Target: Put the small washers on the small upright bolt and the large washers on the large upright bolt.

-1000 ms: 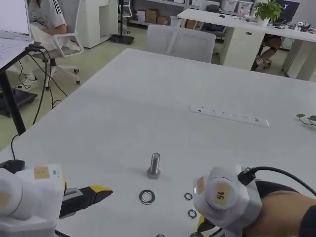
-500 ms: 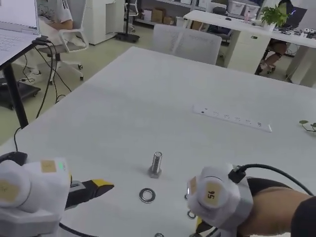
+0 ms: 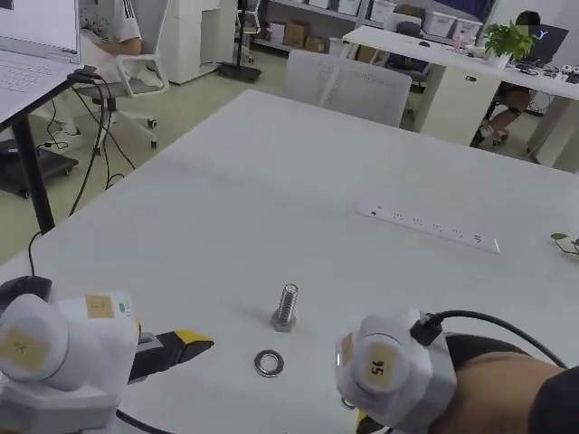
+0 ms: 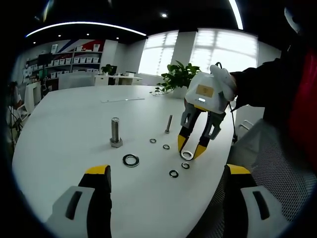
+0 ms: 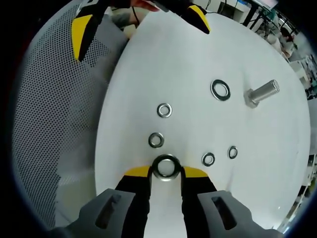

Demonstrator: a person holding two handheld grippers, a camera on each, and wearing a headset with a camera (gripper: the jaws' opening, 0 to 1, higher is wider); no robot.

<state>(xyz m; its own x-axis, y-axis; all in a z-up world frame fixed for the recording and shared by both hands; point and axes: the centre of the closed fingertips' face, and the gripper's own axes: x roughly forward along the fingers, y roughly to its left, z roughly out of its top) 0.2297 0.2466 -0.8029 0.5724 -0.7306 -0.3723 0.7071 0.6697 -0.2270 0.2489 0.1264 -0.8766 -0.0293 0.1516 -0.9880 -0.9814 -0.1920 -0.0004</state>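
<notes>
The large bolt stands upright mid-table, with a large washer lying flat in front of it. In the left gripper view the thin small bolt stands beyond several small washers. My right gripper is shut on a washer down at the table surface near the front edge; the same washer is visible between its yellow tips in the left gripper view. My left gripper is open with nothing between its fingers, and its yellow fingertip sits left of the large washer.
A white power strip lies far back on the table. The table's front edge runs close beside the loose small washers. A mesh chair is below that edge. Office chairs and desks stand beyond the table.
The head camera has tilted a little. My right gripper has drifted slightly left and lower in the head view. The left gripper has hardly moved.
</notes>
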